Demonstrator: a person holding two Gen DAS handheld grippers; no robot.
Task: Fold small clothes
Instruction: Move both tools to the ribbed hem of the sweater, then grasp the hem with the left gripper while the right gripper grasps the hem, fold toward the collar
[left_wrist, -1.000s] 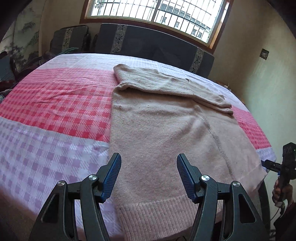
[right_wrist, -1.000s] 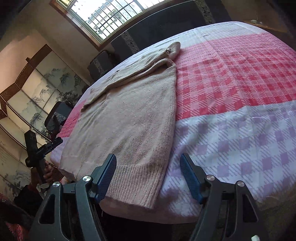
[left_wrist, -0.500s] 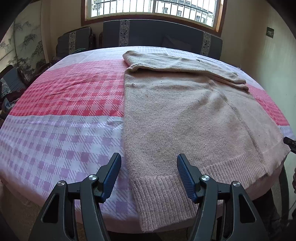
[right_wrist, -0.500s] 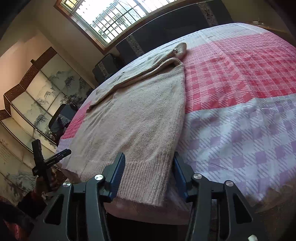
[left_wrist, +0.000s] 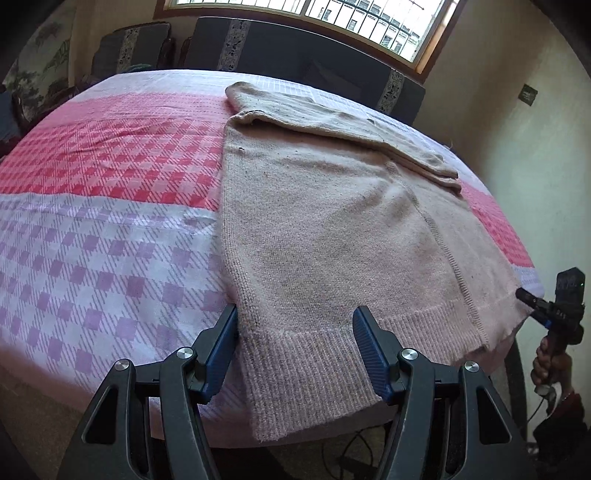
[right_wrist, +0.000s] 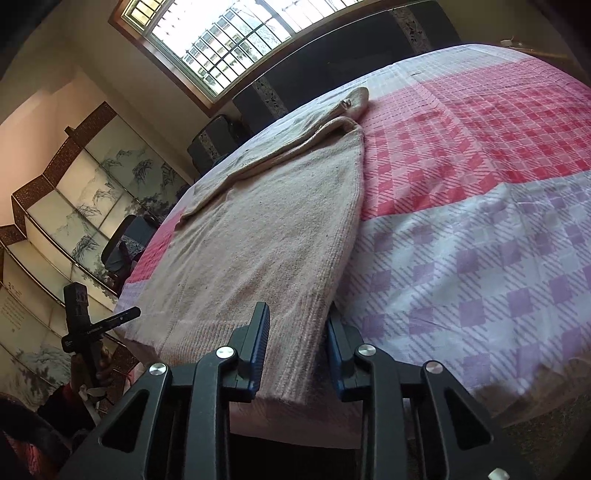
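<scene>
A beige-pink knitted sweater (left_wrist: 332, 229) lies flat on a round table with a pink and lilac checked cloth (left_wrist: 103, 221). Its sleeves are folded across the far end, and its ribbed hem hangs over the near edge. My left gripper (left_wrist: 295, 347) is open around the hem's left corner. The sweater also shows in the right wrist view (right_wrist: 266, 236). My right gripper (right_wrist: 297, 343) is open with narrowed jaws around the hem's right corner. Each gripper shows in the other's view, the right one (left_wrist: 532, 302) and the left one (right_wrist: 122, 317).
Dark cushioned chairs (left_wrist: 295, 51) stand behind the table under a barred window (left_wrist: 332, 18). A painted folding screen (right_wrist: 74, 206) stands at the left in the right wrist view. Cables lie on the floor below the table edge (left_wrist: 351, 443).
Both grippers have moved in to the hem at the table's near edge. The right gripper's jaws have narrowed around the hem's corner. The sweater has not moved.
</scene>
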